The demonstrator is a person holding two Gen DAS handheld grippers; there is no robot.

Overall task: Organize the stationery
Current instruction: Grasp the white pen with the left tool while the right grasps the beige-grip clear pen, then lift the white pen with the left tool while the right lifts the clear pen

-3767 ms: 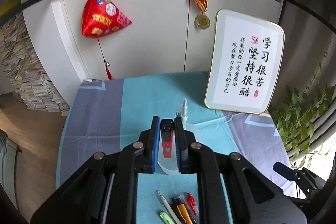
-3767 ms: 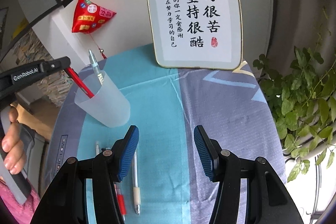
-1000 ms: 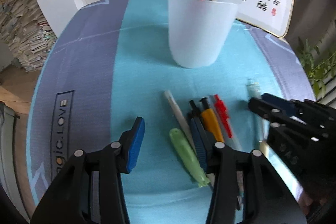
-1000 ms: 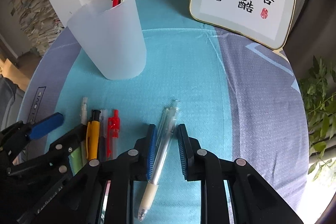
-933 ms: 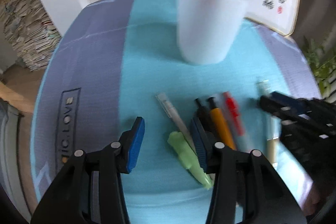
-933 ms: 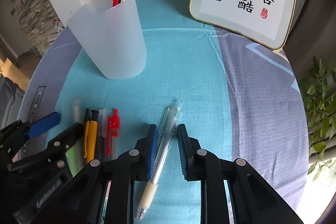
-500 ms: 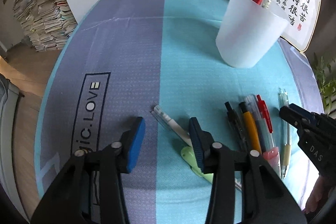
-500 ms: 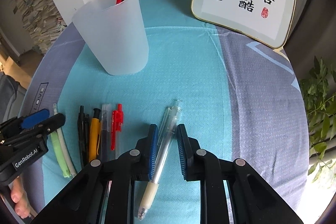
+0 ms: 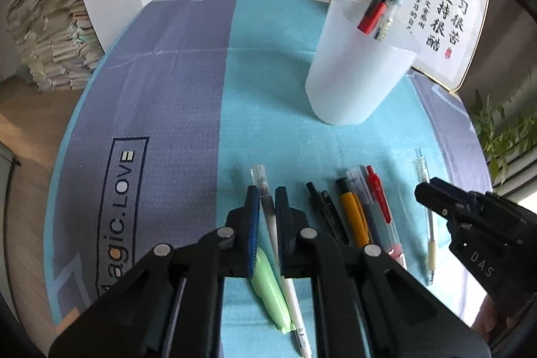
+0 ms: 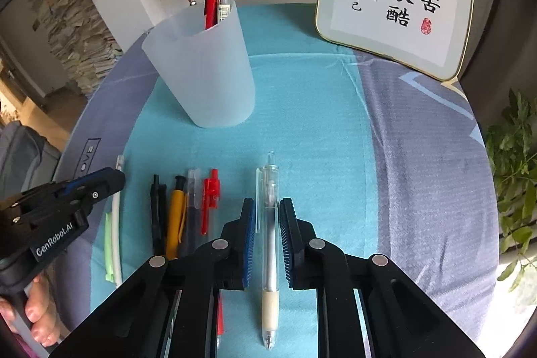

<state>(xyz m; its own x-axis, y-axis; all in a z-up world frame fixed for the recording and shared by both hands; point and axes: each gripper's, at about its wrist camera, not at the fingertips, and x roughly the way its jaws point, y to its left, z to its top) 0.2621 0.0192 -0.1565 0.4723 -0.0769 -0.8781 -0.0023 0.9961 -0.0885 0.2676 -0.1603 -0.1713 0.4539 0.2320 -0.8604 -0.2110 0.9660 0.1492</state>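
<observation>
Both claws grip pens lying on the cloth: left gripper has just clamped the white pen, right gripper holds the clear pen. Lift straight up, clear the neighbours, then drop tip-first into the cup at far left.

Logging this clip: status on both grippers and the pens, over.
Left gripper just closed on white pen. Right gripper shut on clear pen. Cup holds two pens; five lie loose between grippers. Path clear.
</observation>
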